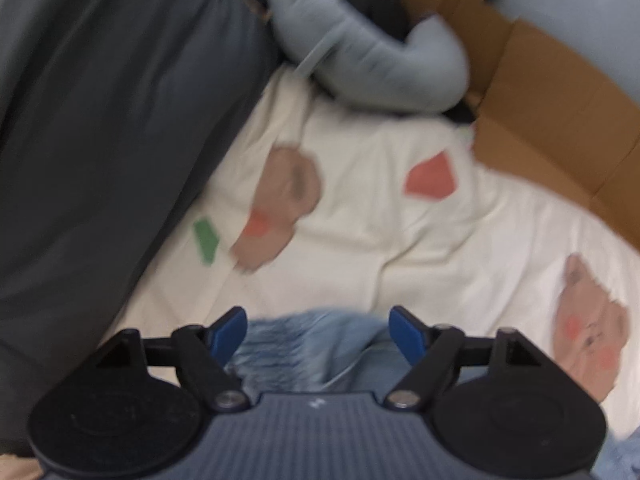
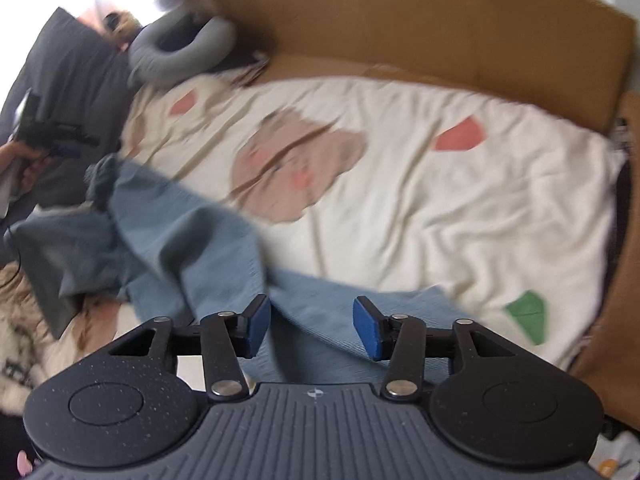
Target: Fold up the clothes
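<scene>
I am holding my left gripper [image 1: 318,330] with its blue pads spread wide apart, hovering just over the pale blue ribbed knit garment [image 1: 304,344], and nothing is clamped between them. My right gripper [image 2: 312,326] is likewise gaping, its pads apart above the same garment [image 2: 208,240], gripping nothing.

The garment is lying crumpled on the near part of the cream bedspread printed with brown bear faces and red and green patches [image 2: 420,208]. In the right wrist view it is trailing from just under my pads toward the bedspread's left edge, where it is bunching into a darker heap.

I am judging the knit to be soft, light and limp, so it will sag and stretch rather than hold a shape. It should not slip much between the pads. I would take it at an edge or a ribbed hem, one gripper to each corner, and pull it flat first.

Beyond the bedspread's far edge, a grey curved cushion [image 1: 360,52] is lying against brown cardboard panels [image 2: 440,28], well apart from the garment. A dark grey pillow [image 1: 112,120] is lying along the bedspread's left side. The bedspread beyond the garment is looking bare, rumpled but usable for folding.
</scene>
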Tool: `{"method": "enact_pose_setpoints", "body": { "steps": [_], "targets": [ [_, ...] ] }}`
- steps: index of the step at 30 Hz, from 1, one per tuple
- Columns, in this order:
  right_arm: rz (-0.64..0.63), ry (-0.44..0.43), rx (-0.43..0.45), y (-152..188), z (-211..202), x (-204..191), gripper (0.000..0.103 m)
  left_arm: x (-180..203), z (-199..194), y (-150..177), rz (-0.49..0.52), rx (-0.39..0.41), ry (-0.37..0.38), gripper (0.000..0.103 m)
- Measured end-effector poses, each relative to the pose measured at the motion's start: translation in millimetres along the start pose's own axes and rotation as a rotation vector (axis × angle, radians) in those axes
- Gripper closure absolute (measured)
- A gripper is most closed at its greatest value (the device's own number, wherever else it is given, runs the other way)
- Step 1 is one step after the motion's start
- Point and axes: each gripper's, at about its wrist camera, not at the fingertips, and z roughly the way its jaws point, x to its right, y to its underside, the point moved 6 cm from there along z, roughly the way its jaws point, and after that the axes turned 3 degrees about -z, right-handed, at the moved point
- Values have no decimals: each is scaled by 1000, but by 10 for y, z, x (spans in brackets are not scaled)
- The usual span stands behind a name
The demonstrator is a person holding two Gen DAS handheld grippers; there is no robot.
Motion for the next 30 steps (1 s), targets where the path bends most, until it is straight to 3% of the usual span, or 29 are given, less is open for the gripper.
{"method": "enact_pose_setpoints", "body": {
  "steps": [4, 8, 9, 11, 12, 15, 18, 30],
  "targets": [
    [-15, -44, -76, 130, 262, -142, 35, -174, 220, 145, -57, -56, 10, 23],
    [-42, -60, -166, 278, 551, -274, 34, -190, 384, 228, -42, -75, 33, 24],
    [-57, -51, -183, 303, 618, -313, 35, -193, 417, 241, -39, -77, 38, 29],
    [-81, -47, -201, 337, 728, -382, 35, -210, 451, 244, -42, -75, 42, 48],
    [-89, -51, -204, 347, 775, -413, 36, -219, 464, 245, -41, -74, 45, 49],
    [-116, -62, -211, 378, 911, -502, 77, -237, 472, 239, -11, -69, 51, 50],
    [-128, -29, -190, 320, 925, -507, 92, -260, 440, 220, -6, -60, 41, 52],
    [-62, 77, 7, -506, 682, -127, 98, -488, 241, 135, -29, 4, -38, 66]
  ]
}}
